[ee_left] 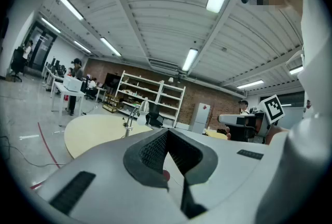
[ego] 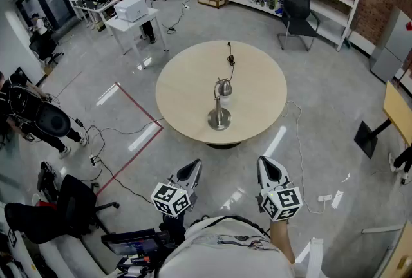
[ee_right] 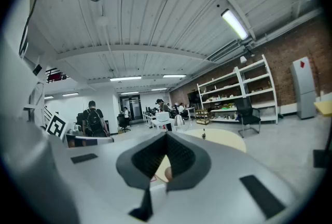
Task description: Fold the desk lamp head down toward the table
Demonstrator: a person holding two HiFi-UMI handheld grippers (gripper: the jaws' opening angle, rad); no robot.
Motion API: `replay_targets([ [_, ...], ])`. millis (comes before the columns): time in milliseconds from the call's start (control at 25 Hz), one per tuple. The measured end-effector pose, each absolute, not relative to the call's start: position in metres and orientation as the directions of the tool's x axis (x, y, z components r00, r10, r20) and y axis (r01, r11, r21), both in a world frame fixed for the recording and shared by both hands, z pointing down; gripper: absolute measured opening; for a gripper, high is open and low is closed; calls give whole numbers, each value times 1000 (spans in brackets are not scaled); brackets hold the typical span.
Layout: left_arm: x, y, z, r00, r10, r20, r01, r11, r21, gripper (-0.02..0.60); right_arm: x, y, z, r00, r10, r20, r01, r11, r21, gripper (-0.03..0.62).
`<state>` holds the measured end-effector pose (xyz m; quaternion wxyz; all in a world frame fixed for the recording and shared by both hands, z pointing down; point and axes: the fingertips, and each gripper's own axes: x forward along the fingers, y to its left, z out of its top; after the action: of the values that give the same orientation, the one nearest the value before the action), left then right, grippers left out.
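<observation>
Nothing of the fold is done as far as I can see: the desk lamp stands upright on the round tabletop, a touch toward 6 o'clock from its middle, with its head up above the round base. Its cable trails off toward 12 o'clock. The person stands well back on the 6 o'clock side, both tools held out over the floor, well apart from the tabletop's edge. The left tool sits at about 7 o'clock from the lamp with its jaws brought together on nothing, and the right tool, at about 5 o'clock, is likewise closed and empty. By my judgement everything is left to do: walk in, take hold of the lamp near its head, and swing it down toward the tabletop.

From either tool's own view the lamp is only a small shape beyond the jaw tips, so its hinge and the exact tilt of the head are too small to make out. Where the cable ends I cannot tell, and the person's hands are mostly hidden behind the marker cubes
</observation>
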<state>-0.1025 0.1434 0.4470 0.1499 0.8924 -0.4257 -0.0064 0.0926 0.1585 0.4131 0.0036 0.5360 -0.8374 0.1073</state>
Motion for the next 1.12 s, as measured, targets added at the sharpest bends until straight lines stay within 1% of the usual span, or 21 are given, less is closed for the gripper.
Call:
replay_targets([
  [360,-83,142,444,644,-755,125,-755,-601,261,0,104,152,413,-438,-891,125,-894,415,-171,5],
  [720,-68,151,440,622,-771,138,-773,-576,265,0,105,159,408,-507,-853,125,-855,479,-201,5],
  [920,-56,161,460,608,-772,185,-785,-550,286,0,100,162,424,-559,-815,151,-821,520,-235,5],
  [1120,-56,151,486,601,-764,237,-793,-531,299,0,93,144,448,-578,-798,172,-804,521,-286,5],
])
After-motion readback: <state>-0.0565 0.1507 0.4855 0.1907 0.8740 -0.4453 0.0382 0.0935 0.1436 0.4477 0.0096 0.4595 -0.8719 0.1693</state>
